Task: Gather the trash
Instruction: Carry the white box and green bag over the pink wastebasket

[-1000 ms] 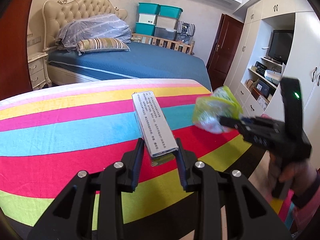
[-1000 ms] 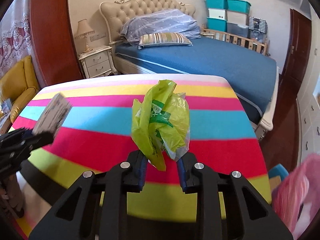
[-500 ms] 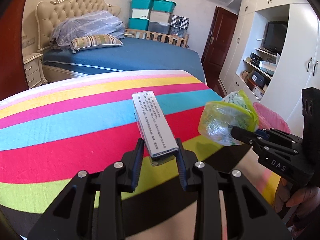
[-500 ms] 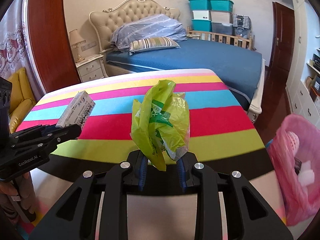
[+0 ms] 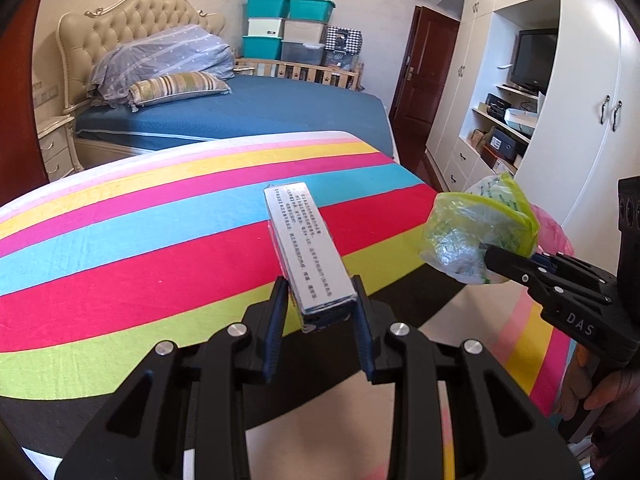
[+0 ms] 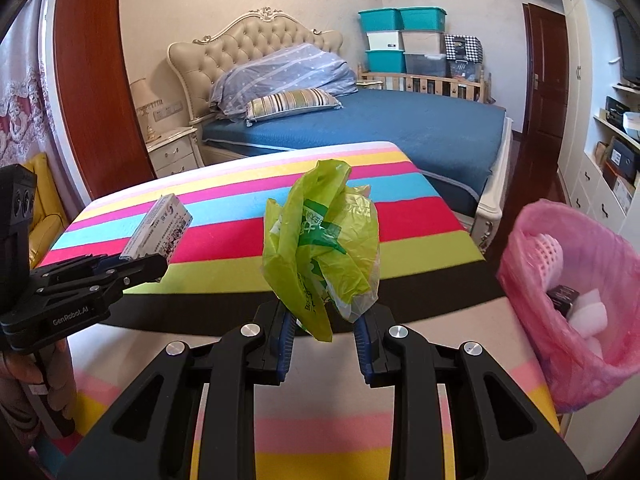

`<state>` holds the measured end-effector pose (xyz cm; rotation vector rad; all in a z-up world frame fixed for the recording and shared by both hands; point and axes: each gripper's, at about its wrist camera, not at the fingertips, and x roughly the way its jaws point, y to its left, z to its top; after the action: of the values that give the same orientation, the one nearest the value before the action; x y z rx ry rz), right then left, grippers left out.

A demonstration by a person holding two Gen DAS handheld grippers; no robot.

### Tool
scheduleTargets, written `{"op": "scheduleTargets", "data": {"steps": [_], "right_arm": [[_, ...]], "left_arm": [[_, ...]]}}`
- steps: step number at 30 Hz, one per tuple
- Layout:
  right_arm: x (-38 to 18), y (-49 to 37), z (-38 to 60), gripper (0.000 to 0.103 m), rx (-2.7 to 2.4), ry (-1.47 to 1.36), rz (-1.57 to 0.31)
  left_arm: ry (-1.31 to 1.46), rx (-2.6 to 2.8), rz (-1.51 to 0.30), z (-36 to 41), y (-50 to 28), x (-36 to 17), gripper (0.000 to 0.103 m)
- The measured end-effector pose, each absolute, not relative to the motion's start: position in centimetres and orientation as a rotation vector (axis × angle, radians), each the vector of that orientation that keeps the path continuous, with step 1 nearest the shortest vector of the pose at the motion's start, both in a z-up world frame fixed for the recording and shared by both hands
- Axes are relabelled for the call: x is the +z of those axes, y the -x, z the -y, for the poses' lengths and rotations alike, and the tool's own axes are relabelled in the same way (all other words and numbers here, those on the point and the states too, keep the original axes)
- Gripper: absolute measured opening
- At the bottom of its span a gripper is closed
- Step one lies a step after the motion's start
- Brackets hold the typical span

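Green plastic bag clamped in your right tongs, just left of the pink-lined bin. Left tongs pinch the grey carton by its end, farther from the bin. Both lifted clear for dropping.

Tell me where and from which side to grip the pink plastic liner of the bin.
Grip the pink plastic liner at its upper edge nearest the striped table, coming from above and the table side. There the film stands up as a thin fold that jaws could pinch; lower down it bulges over the trash inside. Both grippers are full now, so first drop a load.
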<state>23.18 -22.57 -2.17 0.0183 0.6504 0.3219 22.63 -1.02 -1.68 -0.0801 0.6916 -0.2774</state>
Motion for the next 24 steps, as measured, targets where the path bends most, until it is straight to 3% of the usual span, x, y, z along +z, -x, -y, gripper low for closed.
{"op": "scheduleTargets", "data": {"steps": [12, 24], "right_arm": [[-2.3, -20.5, 26.3, 0.027, 0.253, -0.021, -0.602], [-1.7, -18.4, 33.8, 0.027, 0.102, -0.105, -0.515]], "left_arm": [[0.069, -0.386, -0.695, 4.0, -22.1, -2.0, 0.030], [-0.079, -0.571, -0.673, 12.8, -22.6, -0.7, 0.030]]}}
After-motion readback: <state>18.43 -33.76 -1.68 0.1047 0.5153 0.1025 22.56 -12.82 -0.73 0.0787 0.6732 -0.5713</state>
